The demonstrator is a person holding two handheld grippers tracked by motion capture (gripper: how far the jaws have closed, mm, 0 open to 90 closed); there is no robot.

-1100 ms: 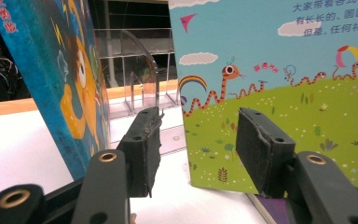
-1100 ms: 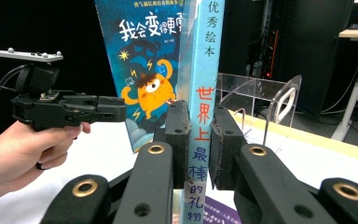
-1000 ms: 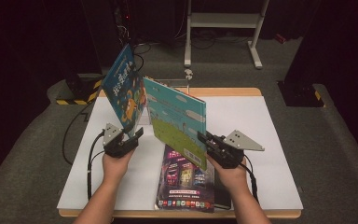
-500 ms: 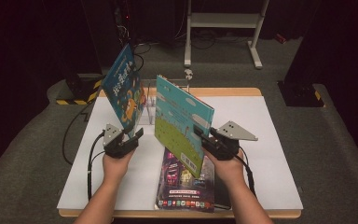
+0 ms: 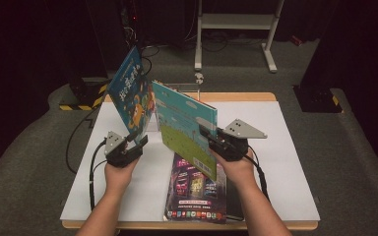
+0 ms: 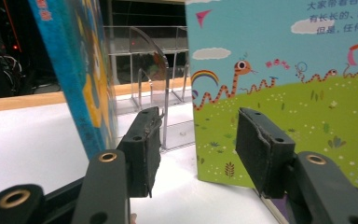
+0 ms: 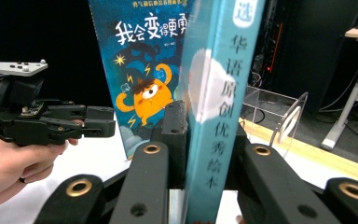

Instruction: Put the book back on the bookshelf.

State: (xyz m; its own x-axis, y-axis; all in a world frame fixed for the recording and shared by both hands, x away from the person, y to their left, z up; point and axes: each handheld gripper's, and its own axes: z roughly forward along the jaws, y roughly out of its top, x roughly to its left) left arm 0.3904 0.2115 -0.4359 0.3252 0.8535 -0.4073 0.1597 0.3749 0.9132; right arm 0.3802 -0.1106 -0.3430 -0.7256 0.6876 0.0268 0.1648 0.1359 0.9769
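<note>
Right gripper view: the right gripper pinches the teal picture book by its spine, upright above the tabletop. The left gripper's fingers stand spread, holding nothing, beside the leaning blue book. Keep the book vertical and slide it into the clear rack slowly.

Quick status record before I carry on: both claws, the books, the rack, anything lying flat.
right claw: shut on the spine of the green-and-teal picture book, held upright above the table
left claw: open, nothing between its pads, beside the blue monster book
blue monster book: standing tilted, leaning at the clear acrylic rack
clear acrylic rack: at the table's far edge, slots in view bare
dark-covered book: lying flat near the front edge of the white table
</note>
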